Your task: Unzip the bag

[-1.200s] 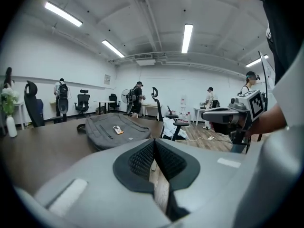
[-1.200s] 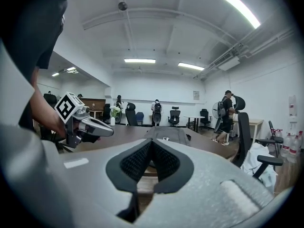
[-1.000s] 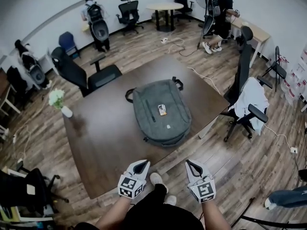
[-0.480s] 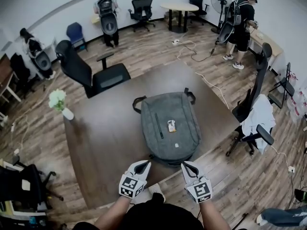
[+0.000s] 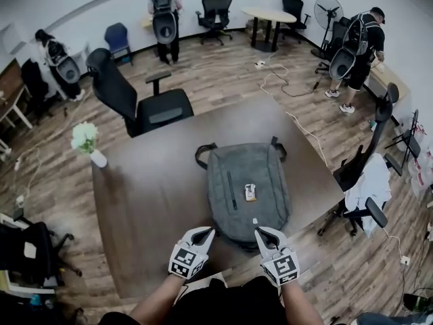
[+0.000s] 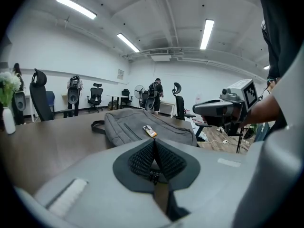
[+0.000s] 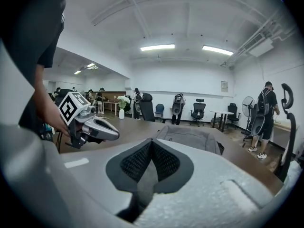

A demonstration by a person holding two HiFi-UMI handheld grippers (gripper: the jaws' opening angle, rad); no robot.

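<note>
With jaws pressed together and empty, the left gripper (image 5: 201, 233) and right gripper (image 5: 262, 232) had come nearer the bag (image 5: 247, 188) at the tabletop's (image 5: 149, 202) near edge, so unzipping was not yet started.

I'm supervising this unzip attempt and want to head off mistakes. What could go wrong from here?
1. The small yellow-and-white item lying on the backpack may slide off once the fabric is tugged.
2. The left tongs and right tongs are both shut and short of the backpack. If only one pulls, nothing pins the backpack, so it may drag toward the near edge of the table.
</note>
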